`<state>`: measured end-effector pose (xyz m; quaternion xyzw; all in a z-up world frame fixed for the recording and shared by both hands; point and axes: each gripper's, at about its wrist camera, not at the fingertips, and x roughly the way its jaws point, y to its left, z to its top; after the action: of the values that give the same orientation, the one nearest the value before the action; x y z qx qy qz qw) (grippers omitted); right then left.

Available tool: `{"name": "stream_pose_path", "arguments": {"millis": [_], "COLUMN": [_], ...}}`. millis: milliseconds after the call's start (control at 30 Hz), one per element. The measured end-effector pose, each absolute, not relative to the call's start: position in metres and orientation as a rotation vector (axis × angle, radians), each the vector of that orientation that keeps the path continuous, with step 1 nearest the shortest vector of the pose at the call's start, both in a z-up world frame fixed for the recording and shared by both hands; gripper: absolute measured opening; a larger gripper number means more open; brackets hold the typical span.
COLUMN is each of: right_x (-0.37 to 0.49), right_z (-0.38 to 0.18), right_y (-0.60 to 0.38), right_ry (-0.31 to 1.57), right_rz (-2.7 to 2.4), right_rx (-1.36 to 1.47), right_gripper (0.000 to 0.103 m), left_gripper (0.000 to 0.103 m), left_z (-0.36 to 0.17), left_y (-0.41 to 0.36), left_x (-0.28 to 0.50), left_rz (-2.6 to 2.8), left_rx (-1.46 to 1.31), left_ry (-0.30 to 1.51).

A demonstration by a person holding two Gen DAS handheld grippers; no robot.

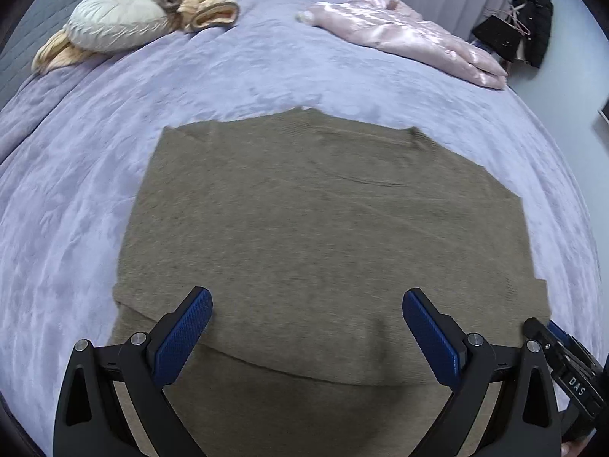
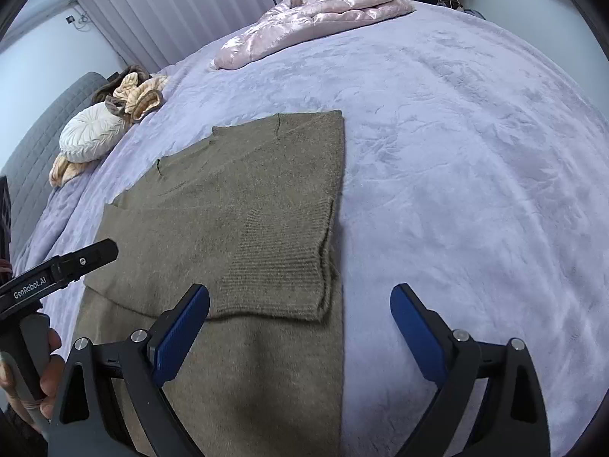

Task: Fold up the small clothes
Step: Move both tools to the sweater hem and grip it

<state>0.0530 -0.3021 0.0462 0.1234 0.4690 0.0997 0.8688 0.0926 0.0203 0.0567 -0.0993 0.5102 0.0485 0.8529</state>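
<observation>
Hand-held gripper (image 1: 307,304) splayed, fuzzy olive knit sweater (image 1: 319,228)

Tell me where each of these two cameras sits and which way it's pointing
Left wrist: on the left gripper, facing across the olive-brown sweater toward the round pillow; its own open fingers show, the right gripper's body at the right edge.
Right wrist: on the right gripper, over the sweater's right edge and the lavender bedspread; own open fingers, plus the left gripper and holding hand at left.
Shared: sweater, bedspread, pillow, pink satin jacket.
</observation>
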Motion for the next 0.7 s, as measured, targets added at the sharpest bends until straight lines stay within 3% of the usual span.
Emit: {"name": "stream_pose_path", "arguments": {"millis": [33,100,167,233,433,700], "right_x": [0.058,0.069,0.076,0.076,0.056,0.081], "right_z": [0.043,0.035,0.026,0.023,0.057,0.061], "right_y": [-0.296,-0.282,-0.273,-0.276,-0.284,-0.220], "right_ry": [0.980,1.004,1.027,1.035,0.961,0.992], "right_rz": [0.215,0.192,0.123,0.083,0.046,0.176], "right_rx": [0.249,0.172,0.082,0.073,0.066,0.028], "right_gripper": [0.069,0.047,0.047,0.065,0.082,0.082], "left_gripper": [0.101,0.101,0.101,0.101,0.101,0.101], "left_z": [0.048,0.031,0.017,0.020,0.053,0.009], "left_y": [0.031,0.048,0.069,0.084,0.088,0.104], "left_x": [0.092,0.091,0.085,0.074,0.095,0.185], "left_rz": [0.128,0.187,0.194,0.178,0.076,0.164], "left_rx": [-0.199,-0.155,-0.155,-0.205,-0.232,-0.218], "left_ry": [1.088,1.126,1.147,1.136,1.035,1.191]}}
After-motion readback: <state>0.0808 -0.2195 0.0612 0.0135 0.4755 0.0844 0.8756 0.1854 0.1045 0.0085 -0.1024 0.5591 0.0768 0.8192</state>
